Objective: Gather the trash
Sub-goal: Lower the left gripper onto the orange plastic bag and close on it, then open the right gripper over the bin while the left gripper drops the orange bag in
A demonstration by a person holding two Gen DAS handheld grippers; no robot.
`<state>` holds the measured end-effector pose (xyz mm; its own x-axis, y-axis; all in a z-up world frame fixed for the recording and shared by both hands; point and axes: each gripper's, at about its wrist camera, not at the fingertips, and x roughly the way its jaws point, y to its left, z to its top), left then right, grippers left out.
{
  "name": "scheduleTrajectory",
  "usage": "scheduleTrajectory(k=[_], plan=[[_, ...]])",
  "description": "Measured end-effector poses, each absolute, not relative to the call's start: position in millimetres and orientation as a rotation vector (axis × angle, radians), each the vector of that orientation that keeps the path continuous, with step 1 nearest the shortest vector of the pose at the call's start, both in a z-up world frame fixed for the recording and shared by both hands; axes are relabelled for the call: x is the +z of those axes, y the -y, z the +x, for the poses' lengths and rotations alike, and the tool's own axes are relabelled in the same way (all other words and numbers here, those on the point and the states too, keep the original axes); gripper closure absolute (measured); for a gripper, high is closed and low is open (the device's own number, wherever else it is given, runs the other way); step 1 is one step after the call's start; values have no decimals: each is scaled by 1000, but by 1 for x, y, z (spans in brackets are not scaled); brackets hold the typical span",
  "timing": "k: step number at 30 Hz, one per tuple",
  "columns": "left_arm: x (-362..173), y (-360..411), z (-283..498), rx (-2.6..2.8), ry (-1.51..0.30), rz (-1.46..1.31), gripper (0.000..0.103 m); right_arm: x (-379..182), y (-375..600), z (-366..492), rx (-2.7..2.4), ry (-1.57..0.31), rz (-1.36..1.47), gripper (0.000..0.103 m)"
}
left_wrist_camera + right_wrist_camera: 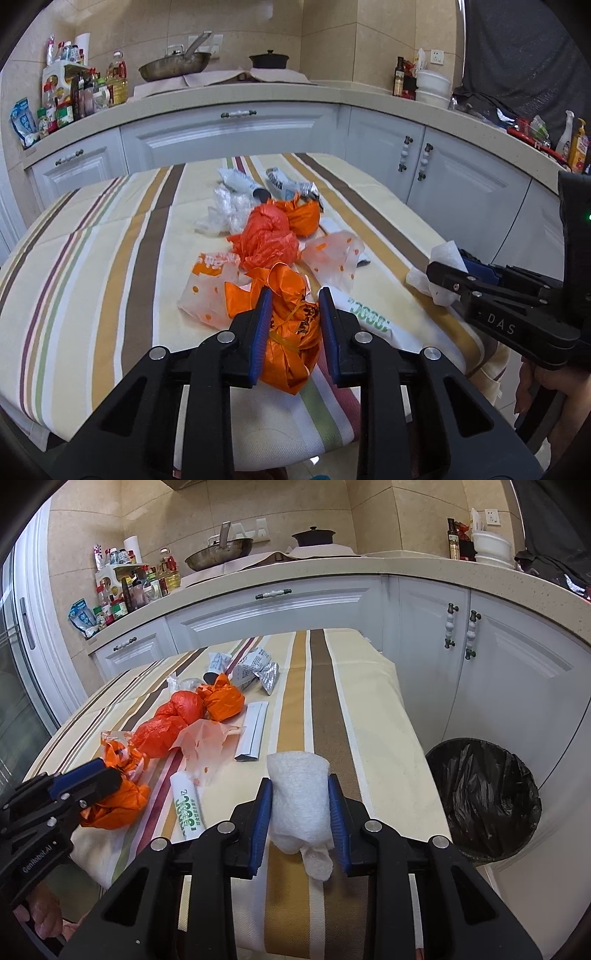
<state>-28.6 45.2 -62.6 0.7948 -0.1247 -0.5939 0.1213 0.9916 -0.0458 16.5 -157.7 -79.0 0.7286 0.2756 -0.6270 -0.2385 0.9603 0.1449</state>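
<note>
On the striped tablecloth (110,258) lies a pile of trash. My left gripper (295,299) is shut on a knotted orange plastic bag (291,339) at the near end of the pile, its blue pads pressing both sides. In the right wrist view that same left gripper (109,771) shows at the left on the orange bag (118,808). My right gripper (300,782) is shut on a rolled white paper towel (299,805) near the table's right side. From the left wrist view the right gripper (448,264) appears at the right edge with the white towel (445,254).
Red-orange bags (266,236), clear plastic (225,210), a dotted wrapper (207,291), a green-printed white roll (186,808), a silver carton (253,734) and foil packets (258,668) lie on the table. A black-lined bin (484,797) stands on the floor to the right. Cabinets and a cluttered counter run behind.
</note>
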Motion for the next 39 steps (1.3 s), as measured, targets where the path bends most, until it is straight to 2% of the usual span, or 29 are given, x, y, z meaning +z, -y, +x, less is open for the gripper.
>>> scheduleTrajectory(k=[10,21,30,39], plan=[[-31,-22,-15,-205,-590,-8,78,-50,192,11,180,-611,48,73],[-6,65,16,-334,-526,29,78,-37,273,14,-12,-543,66,73],[-13,153,44,-403,-514,115,78,-48,325,29,-85,-541,94,73],[-43,219,92,-412,-616,151,77,-76,365,57,-126,-582,125,73]])
